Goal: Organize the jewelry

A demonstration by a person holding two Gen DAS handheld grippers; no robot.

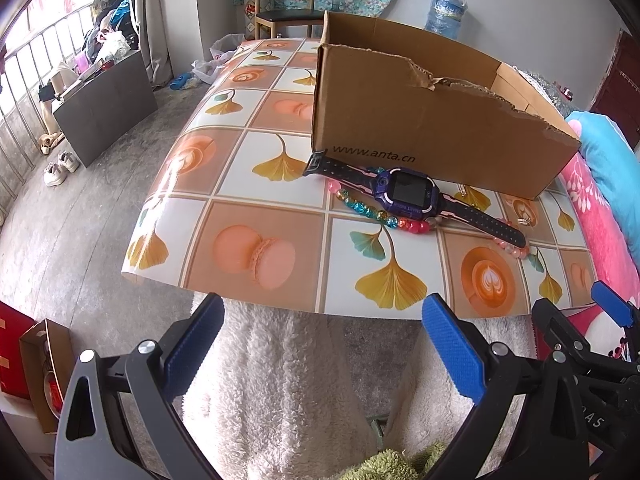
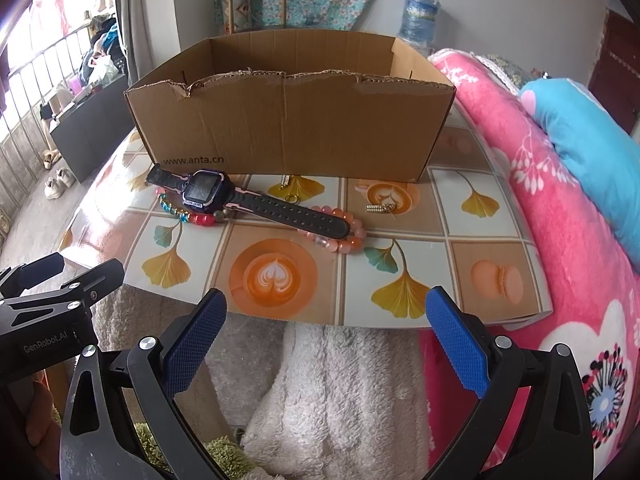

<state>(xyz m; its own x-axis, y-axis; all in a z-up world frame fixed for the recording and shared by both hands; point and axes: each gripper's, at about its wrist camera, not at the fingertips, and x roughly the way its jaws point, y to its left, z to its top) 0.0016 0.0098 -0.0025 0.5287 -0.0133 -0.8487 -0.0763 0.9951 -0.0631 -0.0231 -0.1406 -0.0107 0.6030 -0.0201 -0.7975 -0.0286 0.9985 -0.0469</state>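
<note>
A purple smartwatch (image 1: 408, 192) (image 2: 206, 192) with a black strap lies on the patterned table (image 1: 256, 216) (image 2: 480, 216), in front of an open cardboard box (image 1: 420, 128) (image 2: 288, 128). A multicoloured bead bracelet (image 1: 372, 210) (image 2: 188, 214) lies under its face. A pink bead bracelet (image 1: 514, 248) (image 2: 348, 240) lies under the strap end. Small gold pieces (image 2: 380, 208) lie to the right. My left gripper (image 1: 324, 320) and right gripper (image 2: 326, 312) are open and empty, hovering before the table's near edge.
A fluffy white towel (image 1: 280, 380) (image 2: 340, 380) hangs below the table edge. A pink blanket (image 2: 560, 240) with a blue pillow (image 2: 592, 148) lies at the right. A chair (image 1: 288, 4) stands behind the table. Shoes (image 1: 60, 168) lie on the floor at left.
</note>
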